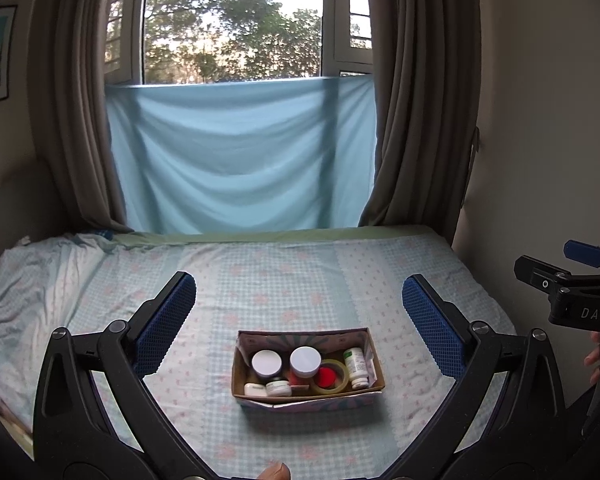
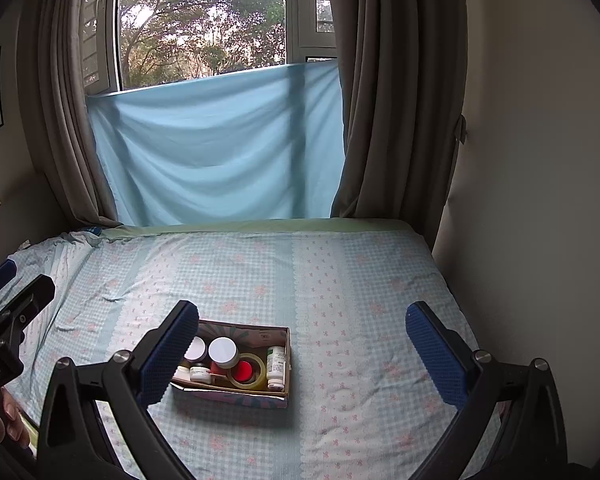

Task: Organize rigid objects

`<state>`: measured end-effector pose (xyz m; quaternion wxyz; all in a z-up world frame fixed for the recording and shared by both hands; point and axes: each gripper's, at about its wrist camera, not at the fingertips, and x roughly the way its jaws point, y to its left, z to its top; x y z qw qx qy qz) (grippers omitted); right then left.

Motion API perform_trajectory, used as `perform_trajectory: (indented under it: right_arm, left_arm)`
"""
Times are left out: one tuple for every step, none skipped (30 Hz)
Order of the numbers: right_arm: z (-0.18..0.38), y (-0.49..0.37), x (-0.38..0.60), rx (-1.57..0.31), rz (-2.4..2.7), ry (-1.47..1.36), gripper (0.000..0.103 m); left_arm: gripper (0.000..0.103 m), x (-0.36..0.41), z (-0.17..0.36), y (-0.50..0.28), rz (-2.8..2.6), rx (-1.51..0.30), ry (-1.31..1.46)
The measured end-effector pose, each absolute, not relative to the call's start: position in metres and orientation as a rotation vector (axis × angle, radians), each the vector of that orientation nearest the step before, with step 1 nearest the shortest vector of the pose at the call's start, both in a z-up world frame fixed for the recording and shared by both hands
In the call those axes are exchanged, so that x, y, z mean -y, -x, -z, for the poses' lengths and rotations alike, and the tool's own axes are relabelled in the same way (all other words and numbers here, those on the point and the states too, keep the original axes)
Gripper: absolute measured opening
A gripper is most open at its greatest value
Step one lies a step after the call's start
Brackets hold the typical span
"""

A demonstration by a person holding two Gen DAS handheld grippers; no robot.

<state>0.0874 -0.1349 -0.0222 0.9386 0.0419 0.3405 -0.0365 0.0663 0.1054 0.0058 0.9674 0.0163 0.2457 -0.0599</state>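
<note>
A bed with a blue checked sheet fills the room below a window. A light blue cloth hangs over the lower part of the window, with brown curtains on both sides.

The left gripper is held up over the bed. Its two blue fingers are wide apart and hold nothing. Between them, down on the sheet, sits a small cardboard box.

Inside the box, from left to right, there is a small white case, a little jar with a green label, two round tubs with white lids, a roll of clear tape with something red in its middle, and a white bottle lying against the right wall.

The right gripper is also up over the bed, to the right of the box. Its fingers are wide apart too, and empty. Its left finger hides the left end of the box in the right view.
</note>
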Motion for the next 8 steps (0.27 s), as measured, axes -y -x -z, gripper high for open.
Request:
perform_trajectory:
  right_arm:
    - [0.0223,-0.0873,0.1348,-0.696,0.074,-0.086,0.103]
    - [0.0228,-0.0874,0.1359,-0.697,0.073,-0.087,0.103]
    - [0.0236,-0.0869,0.1361,-0.698,0.073,-0.087,0.103]
    - [0.0237,-0.0868,0.1351,-0.698,0.073,-0.087,0.103]
    - [0.0246,-0.0866,0.1352,-0.699,0.075,-0.089,0.103]
    - [0.0253,-0.0866,0.1354,-0.702,0.075,-0.093,0.103]
    - [0.0260,-0.0872,0.1354,-0.704,0.074,-0.096,0.103]
    - [0.0271,-0.0875,0.1367,-0.707,0.075,-0.098,0.103]
  left_arm:
    - [0.103,-0.1037,-0.0049,-0.0663,0.114,-0.494,-0.046]
    - [0.103,-0.1025,-0.0041,-0.0662,0.102,-0.493,-0.054]
    - [0.103,-0.1022,-0.0033,-0.0660,0.085,-0.491,-0.056]
    - [0.103,-0.1027,-0.0026,-0.0655,0.077,-0.486,-0.051]
    - [0.103,-0.1033,-0.0018,-0.0648,0.080,-0.480,-0.042]
    - [0.103,-0.1041,-0.0011,-0.0644,0.084,-0.476,-0.034]
    - [0.103,-0.1044,-0.0004,-0.0648,0.088,-0.478,-0.027]
    - [0.103,-0.1042,0.0004,-0.0661,0.091,-0.485,-0.025]
